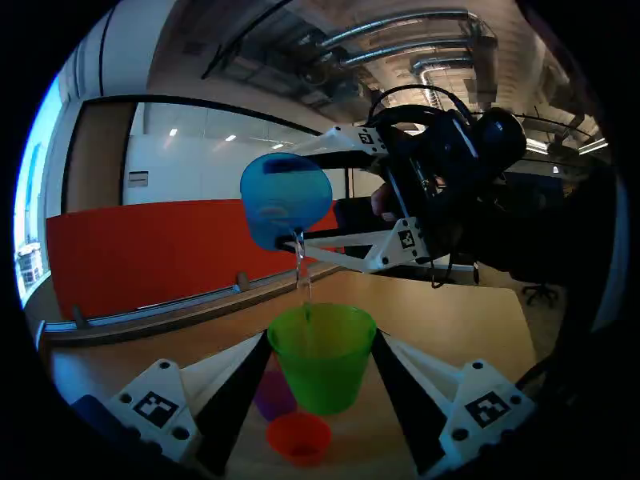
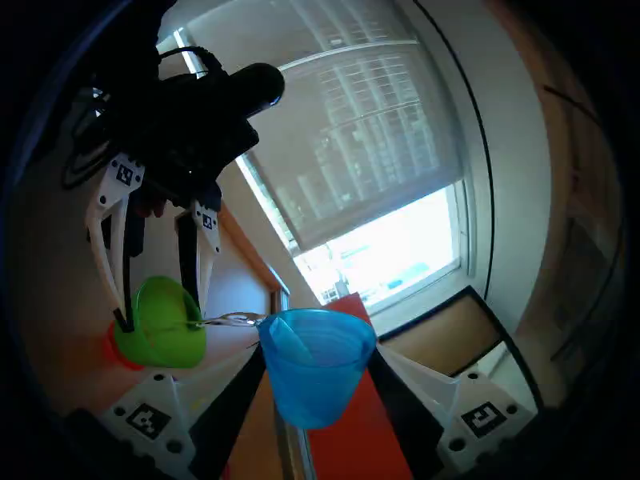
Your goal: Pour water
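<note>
Pale wood tabletop [image 1: 448, 320] runs back to a long red partition [image 1: 144, 256], with bare ceiling pipes [image 1: 400, 32] overhead. In the left gripper view, the left hand-held gripper [image 1: 322, 360] is clamped on a green cup [image 1: 322, 376]. Its two dark fingers press the cup's sides just under the rim, and the cup stands upright with its mouth open to the top. Whether the cup's base rests on the tabletop cannot be told. Just beside it, low and towards the camera, a purple cup [image 1: 274, 394] sits partly hidden behind the green one. A small orange cup [image 1: 298, 438] stands in front of both. Above the green cup, the right hand-held gripper [image 1: 282, 200] reaches in from the right. It is closed on a blue cup [image 1: 286, 188], one white finger above it and one below. That cup is tipped well over, its lip pointing down. A thin stream of water [image 1: 302, 268] falls from the lip straight into the green cup's mouth. In the right gripper view the blue cup sits gripped between that gripper's own two fingers, and the stream crosses from its rim to the green cup held by the other gripper. Behind them a bright window [image 2: 384, 256] shows under a half-drawn blind [image 2: 376, 136].
</note>
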Motion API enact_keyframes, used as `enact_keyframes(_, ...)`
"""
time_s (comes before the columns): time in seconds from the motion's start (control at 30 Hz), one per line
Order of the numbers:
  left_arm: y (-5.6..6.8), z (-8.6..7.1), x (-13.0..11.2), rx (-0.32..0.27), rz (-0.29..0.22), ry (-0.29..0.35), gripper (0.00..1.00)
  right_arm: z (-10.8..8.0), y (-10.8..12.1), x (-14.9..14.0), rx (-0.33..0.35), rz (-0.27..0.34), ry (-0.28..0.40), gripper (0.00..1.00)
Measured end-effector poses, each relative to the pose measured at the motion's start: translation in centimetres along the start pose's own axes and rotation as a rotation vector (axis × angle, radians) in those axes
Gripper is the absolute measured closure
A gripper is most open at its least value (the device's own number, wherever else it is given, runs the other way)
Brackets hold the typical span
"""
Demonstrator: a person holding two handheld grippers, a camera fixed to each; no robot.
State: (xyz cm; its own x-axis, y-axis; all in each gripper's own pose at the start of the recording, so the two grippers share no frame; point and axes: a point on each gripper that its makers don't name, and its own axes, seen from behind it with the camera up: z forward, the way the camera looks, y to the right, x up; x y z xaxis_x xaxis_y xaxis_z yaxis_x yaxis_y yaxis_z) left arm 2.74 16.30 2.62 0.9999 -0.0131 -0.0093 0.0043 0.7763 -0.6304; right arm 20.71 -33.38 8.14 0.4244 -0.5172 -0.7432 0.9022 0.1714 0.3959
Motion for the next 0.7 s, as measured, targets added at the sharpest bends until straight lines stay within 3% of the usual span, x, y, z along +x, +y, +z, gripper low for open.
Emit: enact_keyframes(0.7, 0.04, -0.09, 0.05, 0.003, 0.000, 0.002, 0.11, -0.43, 0.92, 0.62, -0.025, -0.064, 0.010, 0.10)
